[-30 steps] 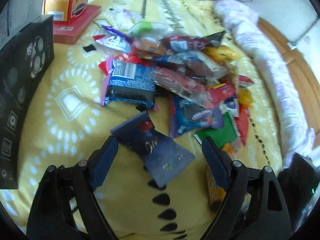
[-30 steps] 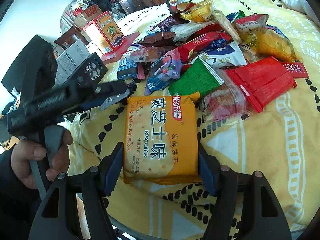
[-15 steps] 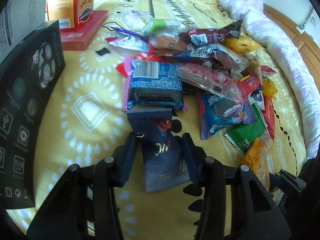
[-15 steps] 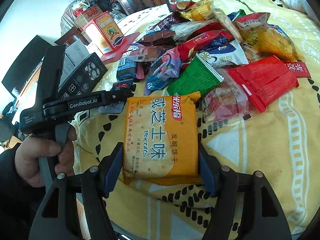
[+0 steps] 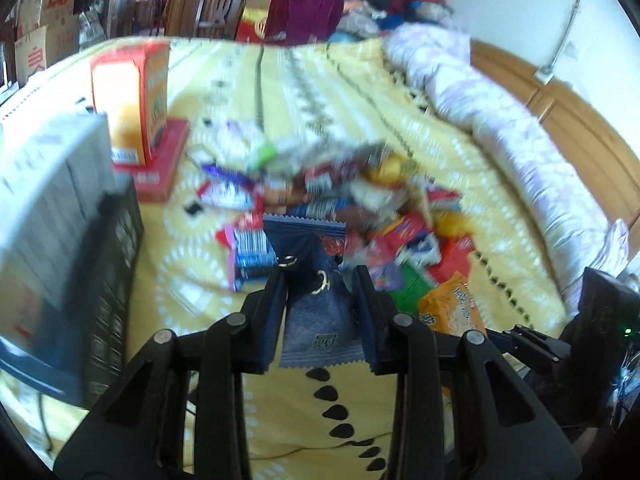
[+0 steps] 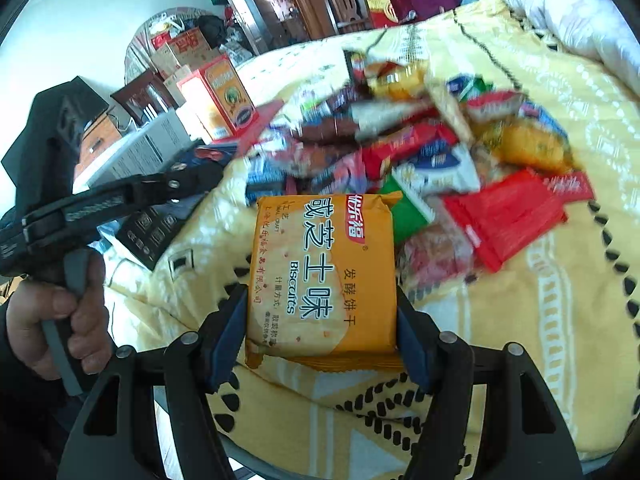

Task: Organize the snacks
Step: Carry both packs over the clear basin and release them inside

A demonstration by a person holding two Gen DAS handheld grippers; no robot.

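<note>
My left gripper (image 5: 320, 280) is shut on a dark blue snack packet (image 5: 316, 288) and holds it lifted above the yellow bedspread (image 5: 352, 112). My right gripper (image 6: 320, 312) is shut on an orange biscuit pack (image 6: 324, 276) and holds it raised over the bed. A pile of mixed snack packets (image 5: 348, 208) lies in the middle of the bed; it also shows in the right wrist view (image 6: 420, 152). The left gripper shows in the right wrist view (image 6: 120, 196), held by a hand at the left. The orange pack shows in the left wrist view (image 5: 452, 308).
An orange carton (image 5: 132, 100) stands on a flat red box (image 5: 160, 168) at the left. A black box (image 5: 108, 280) and a grey box (image 5: 44, 184) stand nearer on the left. A rolled pale quilt (image 5: 500, 120) runs along the right side by a wooden bed frame (image 5: 560, 96).
My left gripper closed on the dark blue packet and lifted it off the bedspread. My right gripper rose with the orange biscuit pack still held.
</note>
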